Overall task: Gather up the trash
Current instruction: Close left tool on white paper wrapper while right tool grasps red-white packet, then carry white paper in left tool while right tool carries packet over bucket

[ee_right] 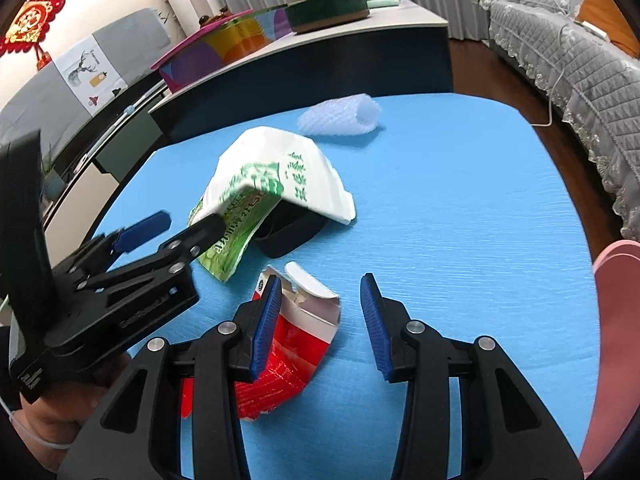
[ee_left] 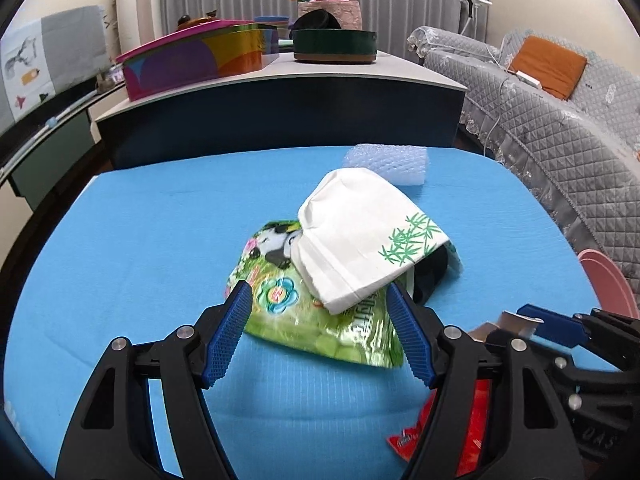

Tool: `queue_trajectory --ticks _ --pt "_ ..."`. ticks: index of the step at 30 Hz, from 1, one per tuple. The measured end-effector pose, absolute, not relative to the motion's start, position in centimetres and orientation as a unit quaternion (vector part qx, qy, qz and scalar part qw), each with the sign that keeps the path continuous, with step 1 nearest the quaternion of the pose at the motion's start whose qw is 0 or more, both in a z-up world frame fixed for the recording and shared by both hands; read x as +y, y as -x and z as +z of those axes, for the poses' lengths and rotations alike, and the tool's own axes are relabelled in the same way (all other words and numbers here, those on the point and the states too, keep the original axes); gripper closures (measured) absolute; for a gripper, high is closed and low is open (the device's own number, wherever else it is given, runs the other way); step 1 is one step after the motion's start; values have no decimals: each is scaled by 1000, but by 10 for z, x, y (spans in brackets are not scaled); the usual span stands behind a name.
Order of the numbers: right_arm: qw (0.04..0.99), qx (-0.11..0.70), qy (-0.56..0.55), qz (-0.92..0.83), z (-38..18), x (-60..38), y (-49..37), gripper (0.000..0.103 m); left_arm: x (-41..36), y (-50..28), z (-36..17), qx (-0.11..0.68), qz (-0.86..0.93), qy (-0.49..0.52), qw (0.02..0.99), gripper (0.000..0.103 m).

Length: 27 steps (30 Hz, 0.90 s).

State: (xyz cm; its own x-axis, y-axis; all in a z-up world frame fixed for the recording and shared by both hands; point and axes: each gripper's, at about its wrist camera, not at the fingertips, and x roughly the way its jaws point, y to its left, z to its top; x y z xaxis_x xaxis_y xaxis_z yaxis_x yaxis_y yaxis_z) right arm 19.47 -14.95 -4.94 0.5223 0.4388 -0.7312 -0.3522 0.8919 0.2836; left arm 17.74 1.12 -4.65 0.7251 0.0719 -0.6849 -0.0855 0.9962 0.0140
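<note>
Your left gripper (ee_left: pixel 320 330) and right gripper (ee_right: pixel 320 322) both gape wide, so you're mid-pickup: next, pinch that crinkly green panda-print snack bag (ee_left: pixel 320 332).

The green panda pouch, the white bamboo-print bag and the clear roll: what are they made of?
Green panda pouch: looks like glossy plastic film, shiny glare and crinkles. White bamboo-print bag: probably matte paper, crisp folds. Clear roll: bubble wrap, translucent with a dimpled surface.

blue table (ee_left: pixel 120 248), green snack bag (ee_left: pixel 316 320), black tray (ee_right: pixel 288 228), bubble wrap roll (ee_right: pixel 340 118), red carton (ee_right: pixel 288 356)
</note>
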Motion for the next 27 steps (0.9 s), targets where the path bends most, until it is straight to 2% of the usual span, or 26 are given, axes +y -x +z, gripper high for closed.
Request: queue_trajectory --ticks 5,11,18,22,27 --pt "865 439 -48 237 -52 -146 -198 62 11 -187 -50 375 45 10 926 35" --pt "864 441 -42 240 -53 -143 -199 83 10 -193 -49 373 44 13 927 38" --pt "868 433 -38 240 -48 -146 -194 96 10 -192 -45 372 44 17 927 62" --pt "874 422 -33 239 -41 -149 -189 98 12 -190 -42 372 45 27 927 78" --pt "884 406 -29 231 -31 -155 -181 98 17 -184 -37 370 44 43 927 85"
